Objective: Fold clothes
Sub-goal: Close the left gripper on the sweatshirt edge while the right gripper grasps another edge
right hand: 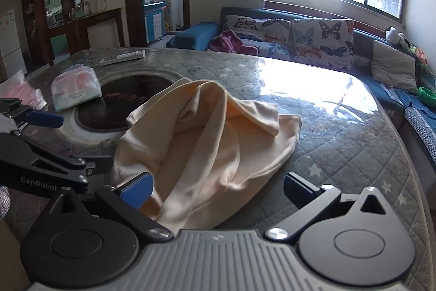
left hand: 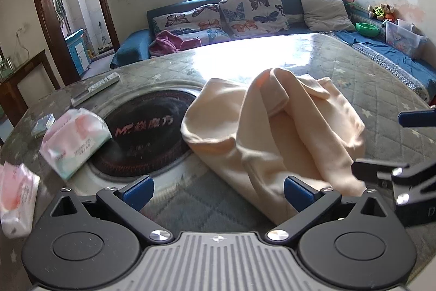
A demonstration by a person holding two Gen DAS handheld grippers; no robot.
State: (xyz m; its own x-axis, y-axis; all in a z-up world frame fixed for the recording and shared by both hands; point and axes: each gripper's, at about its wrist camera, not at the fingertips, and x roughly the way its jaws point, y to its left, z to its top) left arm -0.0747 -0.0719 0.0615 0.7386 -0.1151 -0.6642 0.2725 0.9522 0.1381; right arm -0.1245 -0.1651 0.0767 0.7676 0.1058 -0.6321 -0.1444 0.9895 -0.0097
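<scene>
A cream garment (left hand: 275,132) lies crumpled in a heap on the quilted, star-patterned table cover (left hand: 381,89). It also shows in the right wrist view (right hand: 207,143). My left gripper (left hand: 218,191) is open, just short of the garment's near edge, its right pad (left hand: 298,192) against the cloth. My right gripper (right hand: 218,191) is open, with the garment's near hem lying between its blue pads. Each gripper shows at the edge of the other's view: the right one in the left wrist view (left hand: 381,146), the left one in the right wrist view (right hand: 73,143).
A round black heater plate (left hand: 141,132) is set in the table, left of the garment. Two tissue packs (left hand: 73,139) (left hand: 16,199) and a remote (left hand: 95,88) lie at the left. A blue sofa with butterfly cushions (left hand: 253,10) stands behind the table.
</scene>
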